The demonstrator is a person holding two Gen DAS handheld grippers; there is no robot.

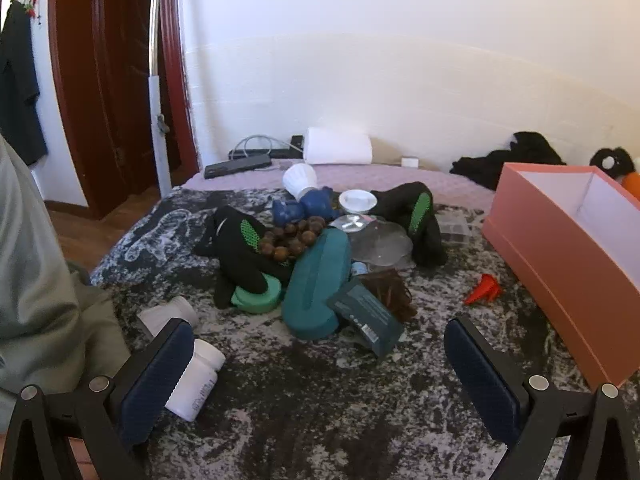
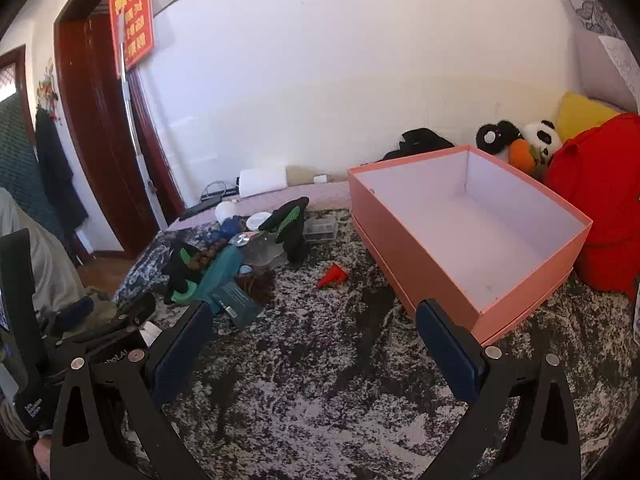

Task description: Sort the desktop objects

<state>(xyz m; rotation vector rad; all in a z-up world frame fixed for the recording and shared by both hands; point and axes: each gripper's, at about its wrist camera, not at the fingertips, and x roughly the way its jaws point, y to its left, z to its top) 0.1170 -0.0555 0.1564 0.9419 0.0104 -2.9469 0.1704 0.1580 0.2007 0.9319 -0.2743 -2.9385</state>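
So both tools hang wide open and empty over the mottled bedspread (image 1: 320,400). The left hand-held gripper (image 1: 320,364) faces the heap dead ahead, and the right hand-held gripper (image 2: 316,344) looks past it at the pink box (image 2: 420,248), which sits open and bare inside, ahead and to the right.

Nearest the left one is a white bottle (image 1: 200,380), lying on its side just beside that gripper's left finger, its long axis running up and away toward the pile. A second white bottle (image 1: 168,316) lies just beyond it. Straight ahead sits the teal case (image 1: 316,284), long axis pointing roughly away from the gripper, leaning toward the far right, with a dark green packet (image 1: 366,316) touching its right side.

An orange cone (image 2: 333,275) lies alone between pile and box, and that one looks nearer to the right gripper. My read: the left arm takes the bottle or case, and either has to travel rightward across to the box.
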